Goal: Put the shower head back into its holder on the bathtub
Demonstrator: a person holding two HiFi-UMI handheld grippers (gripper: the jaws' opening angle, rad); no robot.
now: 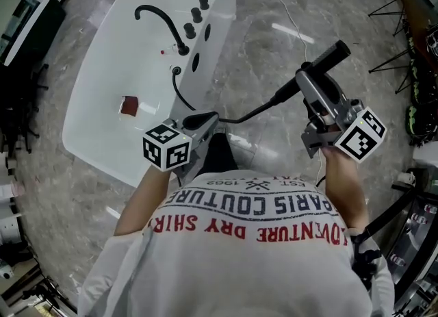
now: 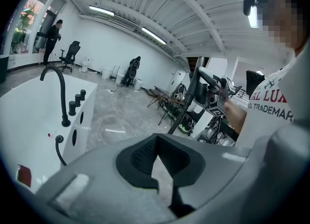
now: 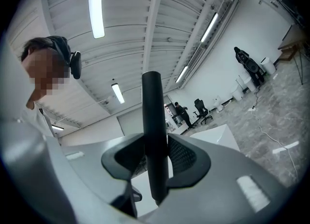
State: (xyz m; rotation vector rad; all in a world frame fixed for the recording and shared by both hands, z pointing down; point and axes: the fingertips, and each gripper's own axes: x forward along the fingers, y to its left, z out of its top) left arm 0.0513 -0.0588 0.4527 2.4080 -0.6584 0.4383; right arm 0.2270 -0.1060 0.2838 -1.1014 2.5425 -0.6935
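Observation:
The white bathtub (image 1: 96,110) lies at the upper left, with a black arched faucet (image 1: 161,21) and black knobs (image 1: 197,14) on its rim. A black hose (image 1: 179,96) runs from a fitting on the rim (image 1: 176,71) across to the black shower head (image 1: 328,59). My right gripper (image 1: 309,77) is shut on that wand (image 3: 155,145) and holds it up over the floor, right of the tub. My left gripper (image 1: 205,118) is shut and empty, close to the tub's near corner. In the left gripper view the faucet (image 2: 60,92) and the shower head (image 2: 208,80) both show.
A small red-brown object (image 1: 129,105) lies inside the tub. Black tripods and gear (image 1: 410,48) crowd the right side. A white cable (image 1: 291,14) trails over the grey marble floor. People and an office chair (image 2: 70,53) stand far off.

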